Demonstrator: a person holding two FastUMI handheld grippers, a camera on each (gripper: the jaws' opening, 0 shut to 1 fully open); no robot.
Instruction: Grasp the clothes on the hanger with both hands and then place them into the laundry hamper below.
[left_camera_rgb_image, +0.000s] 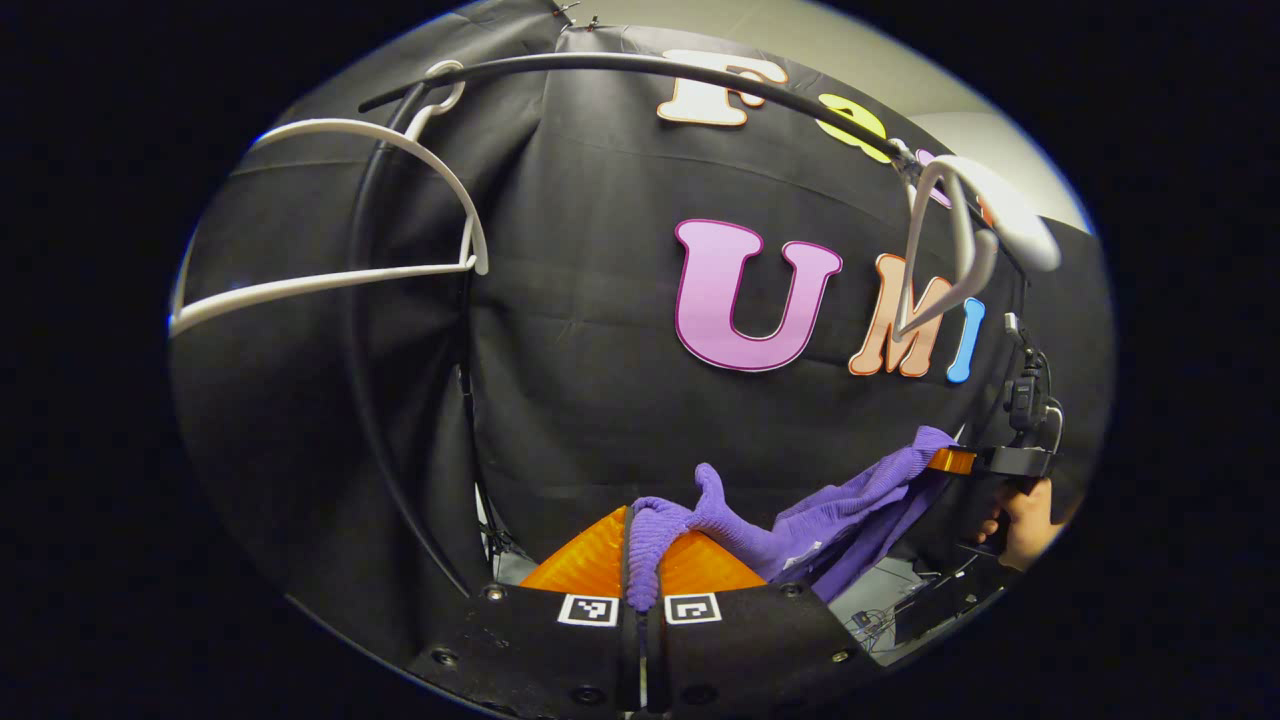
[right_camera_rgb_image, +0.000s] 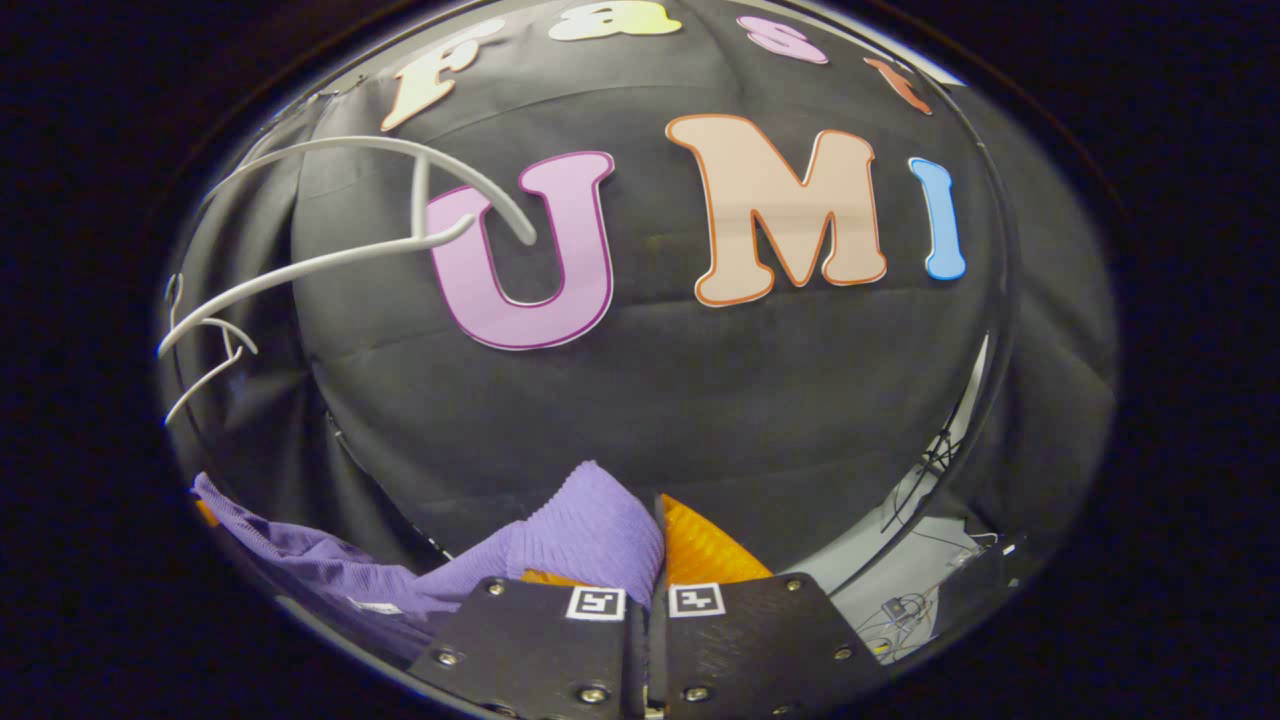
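Note:
A purple knit garment (left_camera_rgb_image: 850, 500) hangs stretched in the air between my two grippers, off the hangers. In the left gripper view my left gripper (left_camera_rgb_image: 645, 535) is shut on one bunched end of it, a fold poking up above the fingers. The cloth runs right to my right gripper (left_camera_rgb_image: 950, 461), held by a hand (left_camera_rgb_image: 1020, 520). In the right gripper view my right gripper (right_camera_rgb_image: 655, 545) is shut on the other end of the garment (right_camera_rgb_image: 590, 525), which sags away to the lower left.
A bare white hanger (left_camera_rgb_image: 330, 200) hangs at the upper left on the black rail (left_camera_rgb_image: 620, 65), another white hanger (left_camera_rgb_image: 960, 260) at the right. The right gripper view has these hangers (right_camera_rgb_image: 380, 220) at the left. Floor with cables (right_camera_rgb_image: 900, 600) lies low right.

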